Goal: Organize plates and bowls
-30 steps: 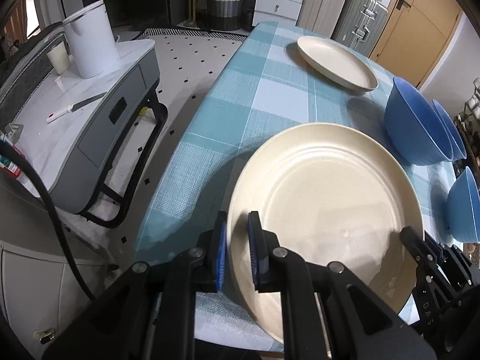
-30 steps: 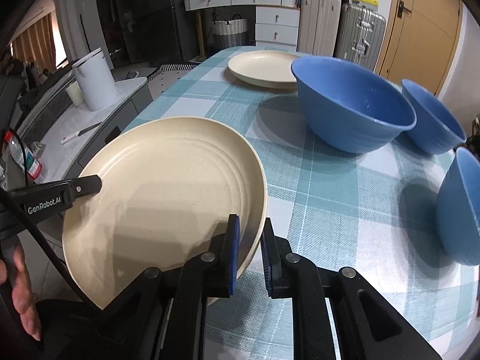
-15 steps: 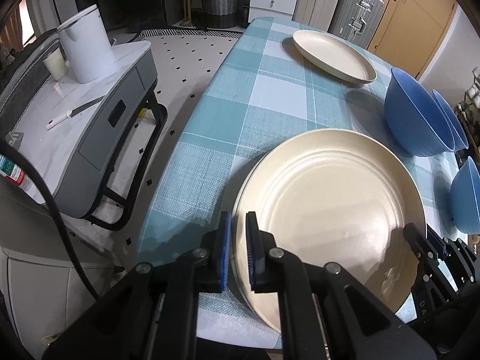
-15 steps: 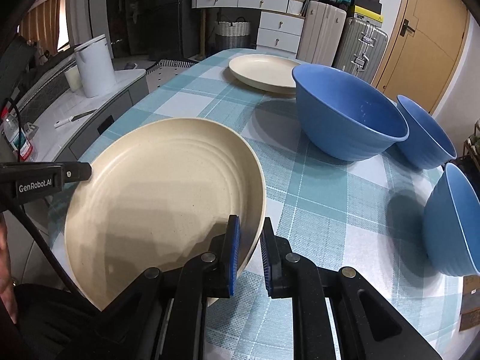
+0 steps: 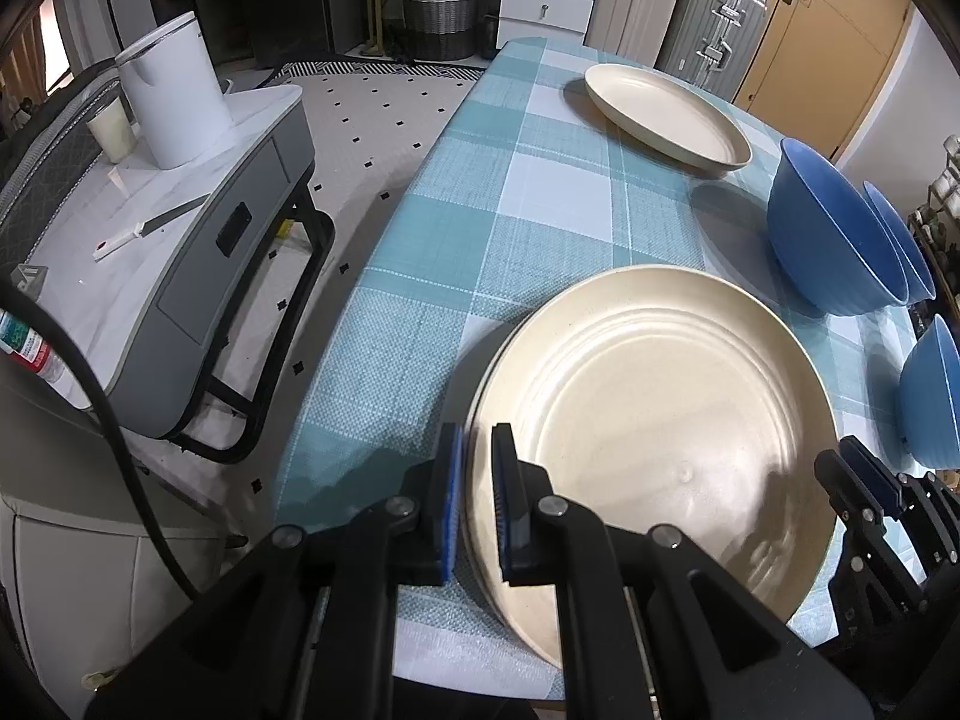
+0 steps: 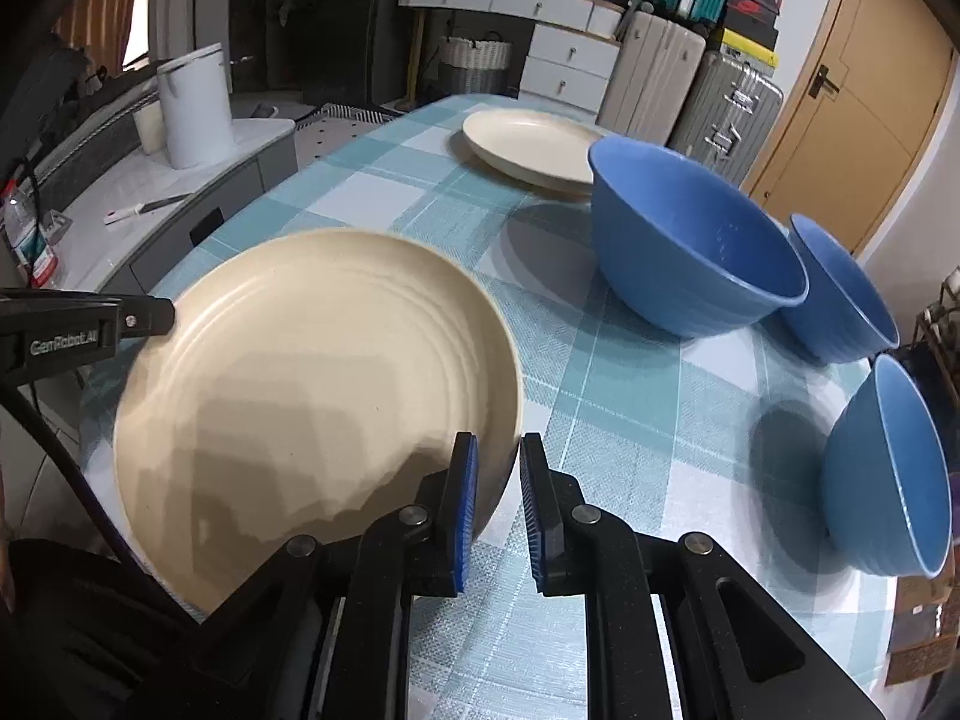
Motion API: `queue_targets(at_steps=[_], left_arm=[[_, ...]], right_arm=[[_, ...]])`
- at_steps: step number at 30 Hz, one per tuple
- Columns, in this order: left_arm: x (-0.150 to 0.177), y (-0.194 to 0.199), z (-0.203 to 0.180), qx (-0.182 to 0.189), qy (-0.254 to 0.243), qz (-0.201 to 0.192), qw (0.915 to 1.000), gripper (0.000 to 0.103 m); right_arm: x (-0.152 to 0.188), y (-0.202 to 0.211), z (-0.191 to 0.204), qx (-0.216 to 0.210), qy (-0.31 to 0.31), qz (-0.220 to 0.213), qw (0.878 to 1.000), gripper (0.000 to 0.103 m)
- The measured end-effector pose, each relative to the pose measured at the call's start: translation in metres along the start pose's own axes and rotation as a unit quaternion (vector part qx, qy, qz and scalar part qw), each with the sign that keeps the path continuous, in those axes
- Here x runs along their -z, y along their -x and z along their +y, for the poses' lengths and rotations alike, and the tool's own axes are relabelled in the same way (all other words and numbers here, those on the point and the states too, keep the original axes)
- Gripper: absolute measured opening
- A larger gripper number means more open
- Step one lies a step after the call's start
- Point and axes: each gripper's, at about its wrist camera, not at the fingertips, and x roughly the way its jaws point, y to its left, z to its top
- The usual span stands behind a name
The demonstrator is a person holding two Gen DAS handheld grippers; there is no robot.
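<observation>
A large cream plate (image 5: 654,420) hovers low over the near end of the checked table (image 5: 540,204), held from both sides. My left gripper (image 5: 477,480) is shut on its left rim. My right gripper (image 6: 498,498) is shut on the right rim of the same plate (image 6: 312,372). Each gripper shows in the other's view: the right gripper (image 5: 864,480) at the plate's right, the left gripper (image 6: 120,324) at its left. A second cream plate (image 6: 534,147) lies at the table's far end. Three blue bowls stand on the right: a large one (image 6: 696,252), one behind it (image 6: 840,294) and a nearer one (image 6: 888,468).
Left of the table stands a grey side cart (image 5: 198,252) with a white kettle (image 5: 174,102), a cup and a knife on top. Suitcases (image 5: 714,18), white drawers, a woven basket (image 5: 441,15) and a wooden door lie beyond the far end. A black cable hangs at the left.
The right gripper has rolled a little and the plate now lies flatter and lower over the table. Both grippers keep their hold on its rim.
</observation>
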Motion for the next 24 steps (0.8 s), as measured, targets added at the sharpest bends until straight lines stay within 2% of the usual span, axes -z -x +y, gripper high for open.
queue_targets(at_steps=[5,8,13,24], left_arm=[[0.0,-0.003,0.008,0.006,0.02,0.008,0.9997,0.007],[0.0,0.0,0.011,0.012,0.023,0.002,0.9996,0.007],[0.0,0.006,0.009,-0.002,0.011,-0.014,0.9998,0.008],[-0.006,0.016,0.016,0.016,0.024,-0.03,0.9991,0.01]], right_arm=[[0.0,0.004,-0.005,-0.006,-0.009,-0.002,1.0,0.013],[0.001,0.002,-0.011,-0.015,-0.024,-0.003,1.0,0.013],[0.001,0.0,-0.022,-0.037,-0.053,-0.001,0.998,0.013],[-0.007,0.0,-0.037,-0.064,-0.091,-0.007,0.994,0.013]])
